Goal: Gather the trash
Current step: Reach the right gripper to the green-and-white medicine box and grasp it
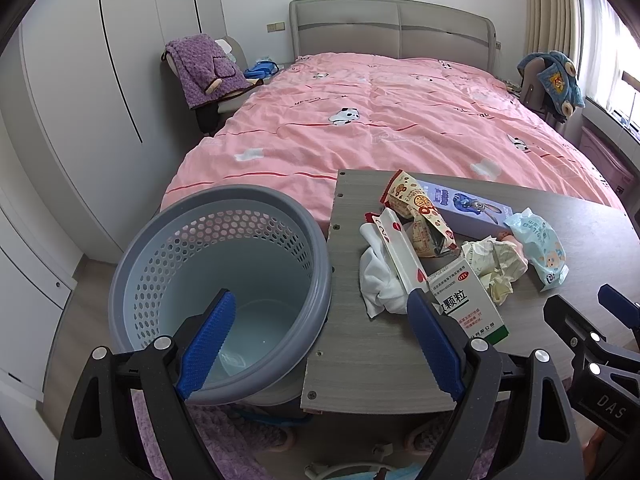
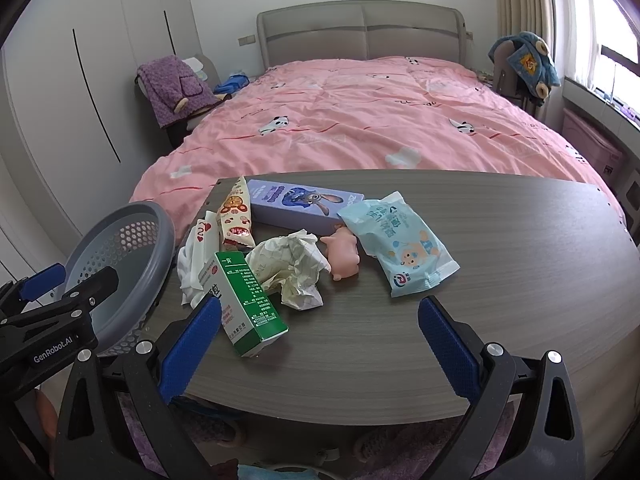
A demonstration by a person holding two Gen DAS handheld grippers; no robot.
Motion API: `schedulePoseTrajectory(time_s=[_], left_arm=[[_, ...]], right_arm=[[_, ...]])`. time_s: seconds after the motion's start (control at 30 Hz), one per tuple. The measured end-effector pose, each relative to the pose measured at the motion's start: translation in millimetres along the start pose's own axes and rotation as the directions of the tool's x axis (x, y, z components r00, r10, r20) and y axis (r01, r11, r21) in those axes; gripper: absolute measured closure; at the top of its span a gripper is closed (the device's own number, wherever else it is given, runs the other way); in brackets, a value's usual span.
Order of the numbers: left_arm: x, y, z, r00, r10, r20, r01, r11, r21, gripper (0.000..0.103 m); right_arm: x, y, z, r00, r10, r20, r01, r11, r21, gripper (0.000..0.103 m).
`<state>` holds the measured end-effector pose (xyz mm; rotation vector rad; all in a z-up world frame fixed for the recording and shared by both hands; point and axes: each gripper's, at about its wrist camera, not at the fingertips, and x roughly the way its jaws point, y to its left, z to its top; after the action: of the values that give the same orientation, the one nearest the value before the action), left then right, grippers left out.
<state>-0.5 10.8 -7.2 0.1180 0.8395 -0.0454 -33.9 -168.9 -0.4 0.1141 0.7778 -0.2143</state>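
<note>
Both tools, left (image 1: 320, 344) and right (image 2: 320, 344), are held spread and empty. "GenRobot.AI" is read on one. Trash, including a green-and-white box (image 2: 244, 304), is heaped at the desk (image 2: 500, 280) edge beside the basket (image 1: 224, 280).

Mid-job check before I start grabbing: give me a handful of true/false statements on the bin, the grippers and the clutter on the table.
1. The left gripper is clamped on the medicine box. False: it is open, holding nothing.
2. The grey basket stands left of the table. True.
3. The right gripper is open and empty. True.
4. The crumpled paper lies in the basket. False: it is on the table, beside the box.
5. The pink toy pig lies between the paper and the blue wipes pack. True.
</note>
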Motion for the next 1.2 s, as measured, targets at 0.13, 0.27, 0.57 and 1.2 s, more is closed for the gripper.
schedulePoseTrajectory(time_s=[0.13, 0.27, 0.57, 1.2], left_arm=[[0, 0, 0, 1.0, 0.001, -0.001, -0.001, 1.0, -0.002, 0.019], [1, 0, -1, 1.0, 0.005, -0.003, -0.005, 1.0, -0.005, 0.019], [8, -7, -4, 0.999, -0.014, -0.032, 0.014, 1.0, -0.006, 0.019], [16, 28, -2, 0.997, 0.071, -0.024, -0.073, 0.995, -0.065, 0.019]], right_arm=[[0, 0, -1, 1.0, 0.001, -0.003, -0.001, 1.0, -0.001, 0.006], [3, 2, -2, 1.0, -0.002, -0.009, 0.002, 1.0, -0.01, 0.006], [4, -11, -5, 0.999, 0.025, -0.019, -0.025, 1.0, -0.004, 0.006], [44, 48, -19, 0.994, 0.079, -0.079, -0.092, 0.979, -0.182, 0.024]])
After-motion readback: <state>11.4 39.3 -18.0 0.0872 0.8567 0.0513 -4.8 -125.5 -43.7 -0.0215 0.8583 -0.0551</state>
